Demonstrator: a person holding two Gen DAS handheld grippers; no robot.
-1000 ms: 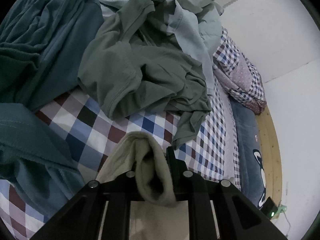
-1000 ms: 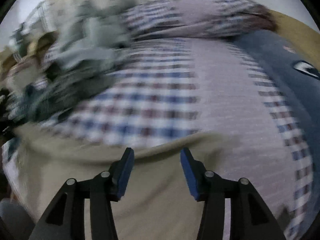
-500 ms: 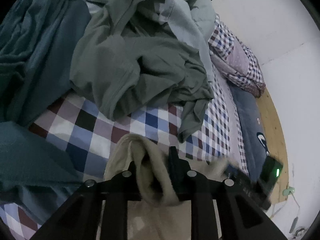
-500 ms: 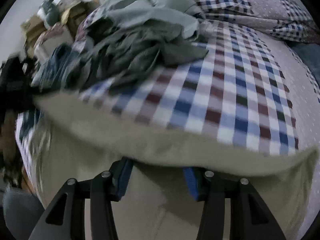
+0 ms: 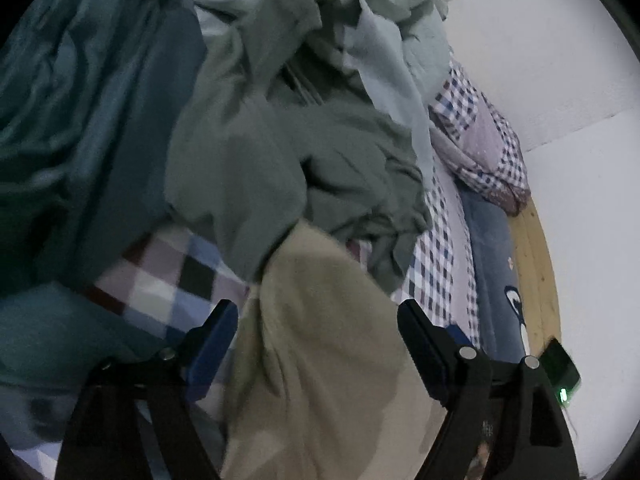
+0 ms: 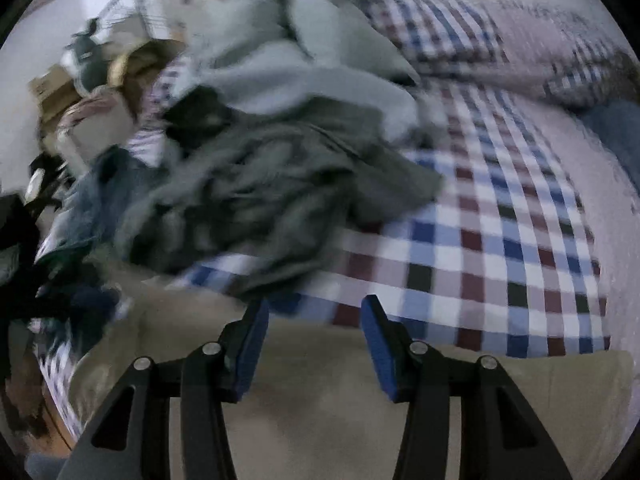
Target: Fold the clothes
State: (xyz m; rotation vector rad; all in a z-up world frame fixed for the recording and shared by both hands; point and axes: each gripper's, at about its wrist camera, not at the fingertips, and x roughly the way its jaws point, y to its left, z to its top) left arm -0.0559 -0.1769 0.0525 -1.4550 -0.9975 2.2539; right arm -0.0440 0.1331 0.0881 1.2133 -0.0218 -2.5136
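A beige garment (image 5: 320, 352) lies on the checked bed sheet (image 5: 160, 276), its far end reaching the grey-green shirt pile (image 5: 280, 160). My left gripper (image 5: 316, 320) stands open above it, one finger on each side of the cloth, gripping nothing. In the right wrist view the same beige garment (image 6: 320, 392) spreads flat under my right gripper (image 6: 314, 320), which is open with its blue pads apart and empty. The grey-green pile (image 6: 272, 200) sits just beyond its fingertips.
Teal blankets (image 5: 80, 120) fill the left side, pale blue-green clothes (image 5: 380, 40) lie behind the pile. A checked pillow (image 5: 480, 140) and a blue cushion (image 5: 492, 272) lie by the white wall (image 5: 560, 80). Bare checked sheet (image 6: 500, 240) lies to the right.
My left gripper has let go of the beige garment and opened wide; the cloth now lies flatter. The right gripper stayed open, and the lifted beige edge has dropped onto the bed.
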